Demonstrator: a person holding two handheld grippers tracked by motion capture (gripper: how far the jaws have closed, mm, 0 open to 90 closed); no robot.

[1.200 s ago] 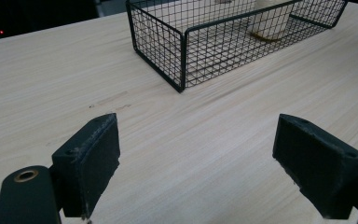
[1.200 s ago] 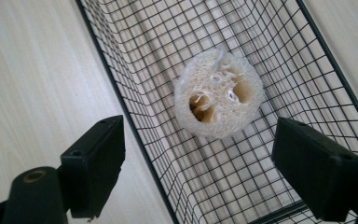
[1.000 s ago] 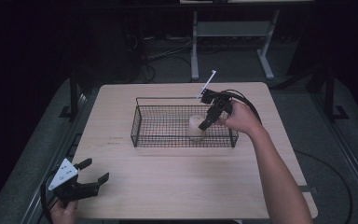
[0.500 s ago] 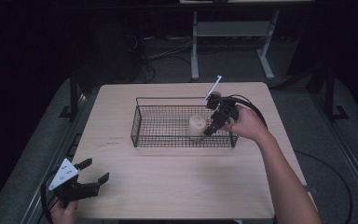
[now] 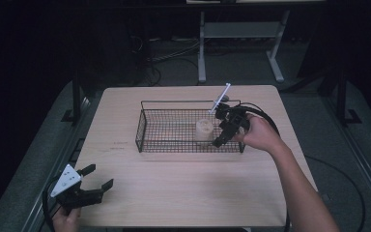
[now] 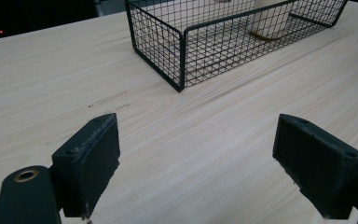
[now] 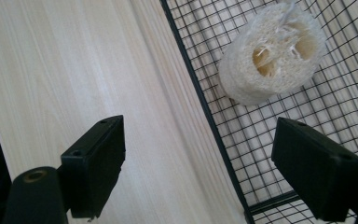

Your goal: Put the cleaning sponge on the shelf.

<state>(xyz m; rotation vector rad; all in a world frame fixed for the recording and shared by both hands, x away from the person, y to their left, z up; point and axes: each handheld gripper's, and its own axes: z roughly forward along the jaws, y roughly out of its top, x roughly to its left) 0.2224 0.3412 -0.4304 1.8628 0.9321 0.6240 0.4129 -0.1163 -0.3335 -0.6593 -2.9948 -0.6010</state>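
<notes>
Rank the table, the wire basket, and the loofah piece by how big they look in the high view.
1. table
2. wire basket
3. loofah piece, inside the basket

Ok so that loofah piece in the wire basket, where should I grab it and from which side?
Grip the loofah slice across its rounded outer wall, coming down from above through the open top of the wire basket. It stands with its holed face up, so the curved sides are free, and the mesh walls block any sideways approach. The right hand-held gripper, jaws open, is nearest.
</notes>
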